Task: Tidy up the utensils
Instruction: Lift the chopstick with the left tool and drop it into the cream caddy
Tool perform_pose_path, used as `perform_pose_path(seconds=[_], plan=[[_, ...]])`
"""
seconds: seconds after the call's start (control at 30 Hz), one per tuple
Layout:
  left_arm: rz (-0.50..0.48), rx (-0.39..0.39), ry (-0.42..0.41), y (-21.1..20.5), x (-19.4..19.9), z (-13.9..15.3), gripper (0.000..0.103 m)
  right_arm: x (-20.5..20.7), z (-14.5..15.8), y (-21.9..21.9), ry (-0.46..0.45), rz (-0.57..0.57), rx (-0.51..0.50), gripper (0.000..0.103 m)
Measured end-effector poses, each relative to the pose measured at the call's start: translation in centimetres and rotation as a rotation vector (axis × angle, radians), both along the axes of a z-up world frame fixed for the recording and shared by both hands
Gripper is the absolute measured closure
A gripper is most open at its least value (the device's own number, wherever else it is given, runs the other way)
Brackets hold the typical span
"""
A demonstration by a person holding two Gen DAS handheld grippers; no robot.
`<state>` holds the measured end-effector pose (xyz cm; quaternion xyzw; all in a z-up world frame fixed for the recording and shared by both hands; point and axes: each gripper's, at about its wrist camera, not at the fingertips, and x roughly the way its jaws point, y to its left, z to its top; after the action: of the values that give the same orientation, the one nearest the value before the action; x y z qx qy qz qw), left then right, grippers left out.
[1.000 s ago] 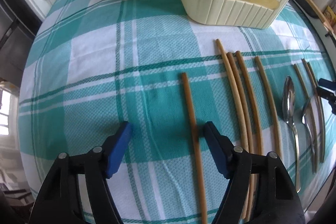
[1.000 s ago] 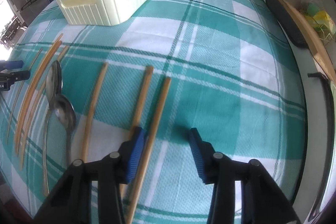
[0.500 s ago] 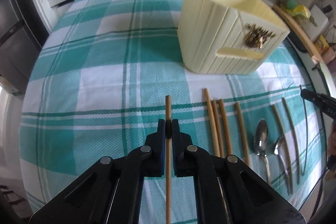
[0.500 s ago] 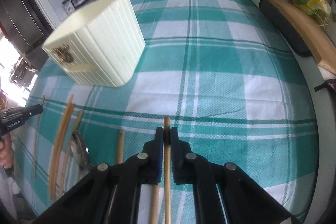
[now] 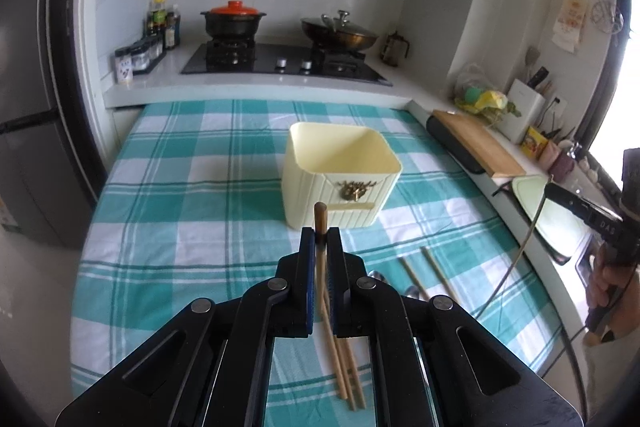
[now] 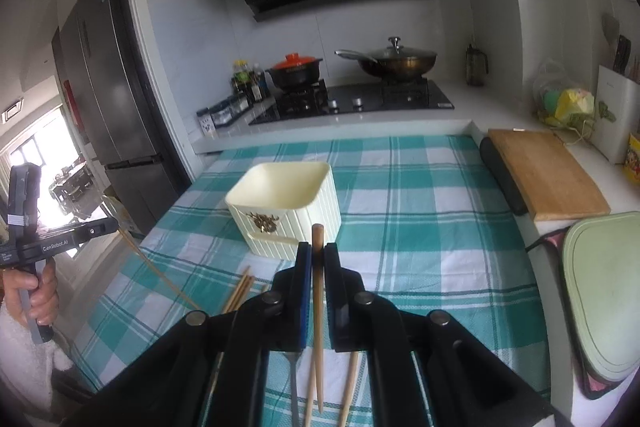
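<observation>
utensils lie on the teal checked tablecloth (image 5: pixel 172 211), all placed from the cream holder (image 5: pixel 340 175), which stands upright and open-topped mid-cloth. behind the holder i see the black hob (image 5: pixel 280 61) with an orange-lidded pot (image 5: pixel 233 19) and a lidded wok (image 5: pixel 340 31). right of the holder a wooden board (image 6: pixel 548 179) lies off the cloth. on my side of the holder, loose chopsticks (image 5: pixel 416 273) and a spoon (image 5: pixel 378 275) rest flat on the cloth. my left gripper (image 5: pixel 320 239) is up above the cloth in front of the holder, pads pressed together on the left chopstick (image 5: pixel 320 223), tip poking past them toward the holder's front wall. my right gripper (image 6: pixel 317 255) is likewise clamped on the right chopstick (image 6: pixel 317 291), just before the holder's right corner. both sticks are clear of the cloth.
</observation>
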<state>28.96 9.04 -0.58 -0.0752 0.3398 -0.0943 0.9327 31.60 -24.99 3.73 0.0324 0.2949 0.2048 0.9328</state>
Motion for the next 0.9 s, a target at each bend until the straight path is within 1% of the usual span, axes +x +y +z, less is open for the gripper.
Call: perform_pose_path(seconds=[0.1,0.2,0.3,0.4,0.47,0.5,0.53,0.6,0.67,0.73,0.83,0.9], plan=[[0.003,-0.020,-0.037,-0.3,-0.6,1.5,0.099,-0.5,1.5,0.8,-0.081,-0.016,-0.005,0.097],[0.001,-0.049,-0.070,-0.1,0.1,3.5,0.099,0.4,3.5,1.6,-0.138,-0.025,0.024,0.097],[0.012,-0.069,-0.127,0.1,1.5,6.3,0.099,2.1,6.0,2.8,-0.211,-0.032,0.042,0.097],[0.040,-0.094,-0.194,0.3,3.4,8.8,0.099,4.8,8.3,4.6,-0.277,-0.029,0.060,0.097],[0.073,-0.087,-0.243,0.2,5.0,10.0,0.099,6.8,9.1,5.8,-0.316,-0.041,0.076,0.097],[0.092,-0.081,-0.255,0.2,6.1,10.1,0.099,7.8,9.2,6.3,-0.333,-0.049,0.090,0.097],[0.110,-0.078,-0.253,0.2,7.3,10.0,0.099,8.8,9.2,6.8,-0.349,-0.064,0.106,0.097],[0.131,-0.084,-0.218,0.2,10.0,9.2,0.099,10.6,8.4,7.6,-0.355,-0.083,0.144,0.096],[0.146,-0.090,-0.165,0.3,12.5,7.7,0.099,12.7,7.0,8.4,-0.332,-0.102,0.157,0.096],[0.153,-0.092,-0.106,0.3,14.6,6.0,0.099,14.9,5.1,9.2,-0.298,-0.115,0.138,0.097],[0.144,-0.086,-0.017,0.1,16.9,3.4,0.099,18.1,1.9,10.5,-0.197,-0.112,0.087,0.097],[0.128,-0.077,0.040,-0.1,18.3,1.8,0.099,19.9,-0.2,11.4,-0.105,-0.099,0.056,0.096]])
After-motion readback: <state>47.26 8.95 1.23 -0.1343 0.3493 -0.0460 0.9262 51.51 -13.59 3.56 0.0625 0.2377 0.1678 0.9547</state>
